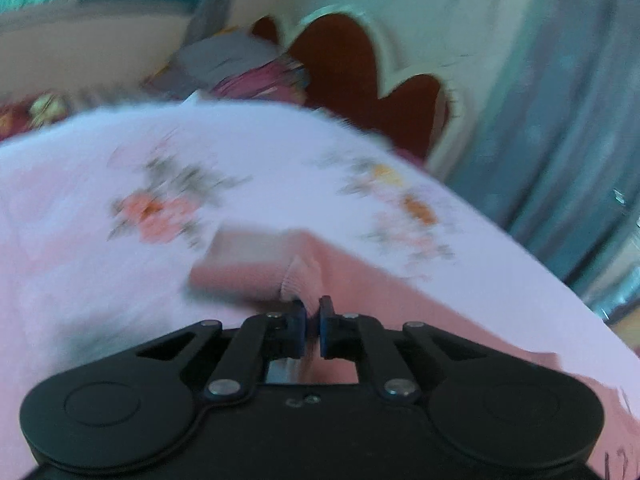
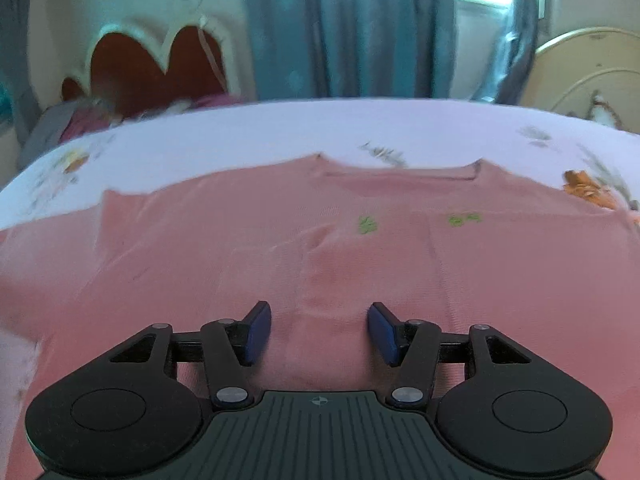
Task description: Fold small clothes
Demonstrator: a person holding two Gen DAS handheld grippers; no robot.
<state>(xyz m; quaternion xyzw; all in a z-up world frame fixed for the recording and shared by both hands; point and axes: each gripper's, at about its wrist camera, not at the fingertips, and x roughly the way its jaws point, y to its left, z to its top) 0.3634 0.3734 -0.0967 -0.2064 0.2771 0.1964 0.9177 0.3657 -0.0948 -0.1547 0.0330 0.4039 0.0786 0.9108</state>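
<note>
1. The pink knit top [image 2: 280,240] lies spread flat on the bed [image 2: 280,128]; it is judged soft, light and limp, best gripped at a cuff or hem.
2. The left gripper [image 1: 313,312] has its jaws pinched on the sleeve cuff [image 1: 298,280].
3. The right gripper [image 2: 318,330] hovers with jaws apart, empty.
4. A floral sheet covers the bed; headboard [image 2: 160,64] and curtains [image 2: 352,28] stand behind.

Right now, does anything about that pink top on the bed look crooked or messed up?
Mostly it lies flat, but the pink sweater has a small raised wrinkle near its middle, left of the green marks. In the left view, a pinch of its fabric is bunched up between the closed left tool. Nothing looks torn.
</note>
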